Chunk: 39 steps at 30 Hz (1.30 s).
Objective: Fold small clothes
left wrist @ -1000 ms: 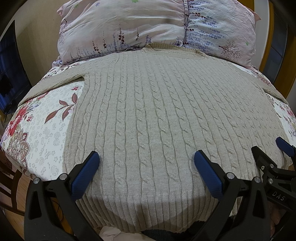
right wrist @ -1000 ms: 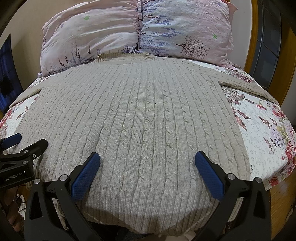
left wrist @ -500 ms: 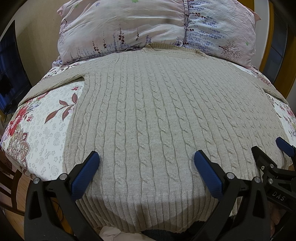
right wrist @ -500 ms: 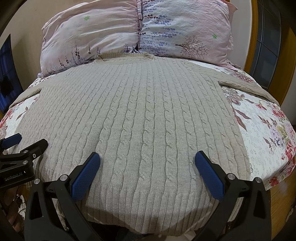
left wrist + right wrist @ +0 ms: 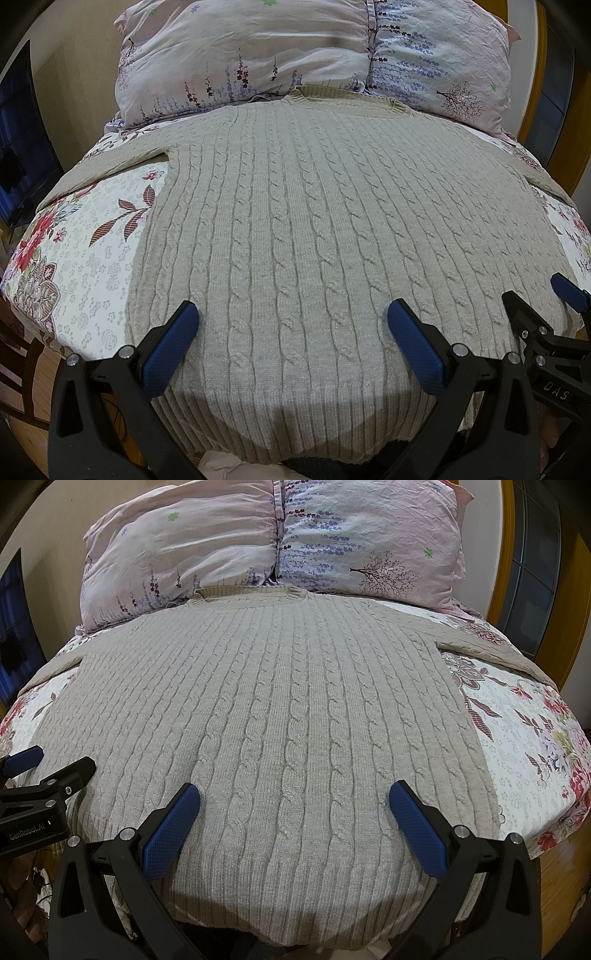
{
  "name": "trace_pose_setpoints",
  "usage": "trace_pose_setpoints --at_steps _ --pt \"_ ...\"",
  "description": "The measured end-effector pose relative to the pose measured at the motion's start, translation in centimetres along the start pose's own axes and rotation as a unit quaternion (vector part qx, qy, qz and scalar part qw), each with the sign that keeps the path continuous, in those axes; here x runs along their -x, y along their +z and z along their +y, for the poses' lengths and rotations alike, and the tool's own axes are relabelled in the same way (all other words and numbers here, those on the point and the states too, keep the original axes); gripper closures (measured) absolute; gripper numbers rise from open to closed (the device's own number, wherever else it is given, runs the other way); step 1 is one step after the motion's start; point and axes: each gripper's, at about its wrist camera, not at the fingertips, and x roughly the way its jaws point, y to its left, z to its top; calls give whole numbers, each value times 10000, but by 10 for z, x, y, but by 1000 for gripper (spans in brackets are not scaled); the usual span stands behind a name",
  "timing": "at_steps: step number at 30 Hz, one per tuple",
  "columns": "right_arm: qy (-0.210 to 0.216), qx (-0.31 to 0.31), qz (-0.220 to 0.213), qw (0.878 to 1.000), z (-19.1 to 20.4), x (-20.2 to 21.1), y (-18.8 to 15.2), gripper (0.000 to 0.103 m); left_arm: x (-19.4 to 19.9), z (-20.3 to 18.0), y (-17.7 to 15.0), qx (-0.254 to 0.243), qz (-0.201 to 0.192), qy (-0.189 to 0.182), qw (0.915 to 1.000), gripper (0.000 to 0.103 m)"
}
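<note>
Across the middle of both frames lies the bed (image 5: 92, 258), with its flowery cover showing at the left and right edges. Two pink pillows (image 5: 258, 55) sit along the top of the frame. A big beige cable-knit sweater (image 5: 314, 221) is spread flat on the cover, front up. Its collar (image 5: 343, 98) is at top center, touching the pillows, and its ribbed hem (image 5: 295, 417) hangs at the bottom edge near me. One sleeve (image 5: 110, 162) runs out toward the upper left of the left wrist view. The other sleeve (image 5: 487, 648) runs toward the upper right of the right wrist view.

My left gripper (image 5: 291, 332) is spread wide and holds nothing. It hovers low in the frame over the left part of the hem. My right gripper (image 5: 293, 812) is also spread wide and empty, over the right part of the hem. They are side by side; each one shows in the corner of the other's view.

I think no fold is made yet. To do it well, I should pinch each bottom corner of the hem and grab both layers. Then I lift both sides together and keep them level, so the knit does not stretch or bunch. The sleeves may need folding in first.
</note>
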Motion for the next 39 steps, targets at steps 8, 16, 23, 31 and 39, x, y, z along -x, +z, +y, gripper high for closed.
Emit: trace_pose_setpoints --at_steps 8,16,23,31,39 --pt "196 202 33 9996 1 -4 6 1 2 -2 3 -39 113 -16 9999 2" --pt "679 304 -164 9971 -20 -7 14 1 -6 1 11 -174 264 -116 9994 2" --pt "493 -943 -565 9927 -109 -5 70 1 -18 5 34 -248 273 -21 9993 2" --pt "88 -2733 -344 9613 -240 -34 108 13 -28 11 75 -310 185 86 9993 2" --pt "-96 -4278 72 9038 -328 -74 103 35 -35 14 123 -427 -198 121 9988 2"
